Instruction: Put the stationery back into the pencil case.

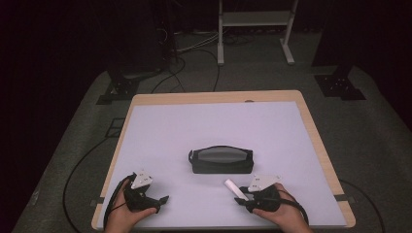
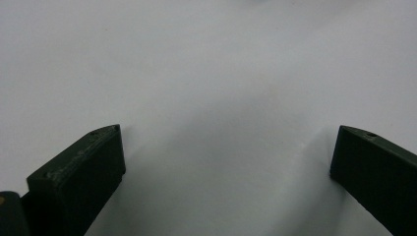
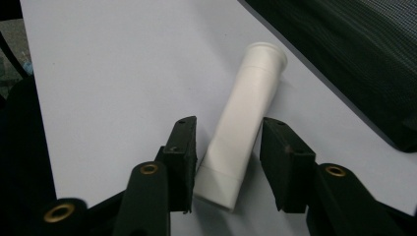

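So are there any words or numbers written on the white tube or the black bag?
None can be read. The white tube looks plain, with no letters on the side that shows. The black bag shows no label or writing either.

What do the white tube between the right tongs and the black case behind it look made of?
White tube: seemingly matte plastic, with a smooth, even surface, a flared rim and a seam near one end. Black case: likely woven fabric, with a fine mesh texture and soft rounded edges.

Black tongs (image 3: pixel 228 164), brass screws, grey plates.
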`<control>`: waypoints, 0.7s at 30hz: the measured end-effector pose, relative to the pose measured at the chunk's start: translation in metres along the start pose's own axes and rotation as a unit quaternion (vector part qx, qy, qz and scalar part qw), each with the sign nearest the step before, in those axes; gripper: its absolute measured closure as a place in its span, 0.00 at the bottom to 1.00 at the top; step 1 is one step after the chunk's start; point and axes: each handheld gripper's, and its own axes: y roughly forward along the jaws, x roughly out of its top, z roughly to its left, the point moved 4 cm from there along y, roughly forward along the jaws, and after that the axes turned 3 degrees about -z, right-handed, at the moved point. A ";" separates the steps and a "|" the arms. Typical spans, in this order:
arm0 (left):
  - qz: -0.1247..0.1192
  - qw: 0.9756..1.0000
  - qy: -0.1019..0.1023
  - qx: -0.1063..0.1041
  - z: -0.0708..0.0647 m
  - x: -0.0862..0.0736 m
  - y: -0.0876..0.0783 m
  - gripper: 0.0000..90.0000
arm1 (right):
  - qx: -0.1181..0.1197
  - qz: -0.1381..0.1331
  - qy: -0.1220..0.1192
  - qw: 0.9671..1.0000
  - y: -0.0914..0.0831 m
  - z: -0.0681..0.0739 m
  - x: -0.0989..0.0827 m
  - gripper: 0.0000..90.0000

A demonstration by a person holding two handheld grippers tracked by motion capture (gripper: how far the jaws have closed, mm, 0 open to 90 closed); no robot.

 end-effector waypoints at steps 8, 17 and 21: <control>0.000 1.000 0.000 0.000 0.000 0.000 0.000 0.00 | -0.004 0.000 0.016 1.000 -0.001 -0.005 -0.003 0.75; 0.000 1.000 0.000 0.000 0.000 0.000 0.000 0.00 | -0.012 -0.004 0.001 1.000 -0.001 -0.004 -0.005 0.78; 0.000 1.000 0.000 0.000 0.000 0.000 0.000 0.00 | -0.007 -0.006 0.006 1.000 -0.001 -0.005 -0.005 0.78</control>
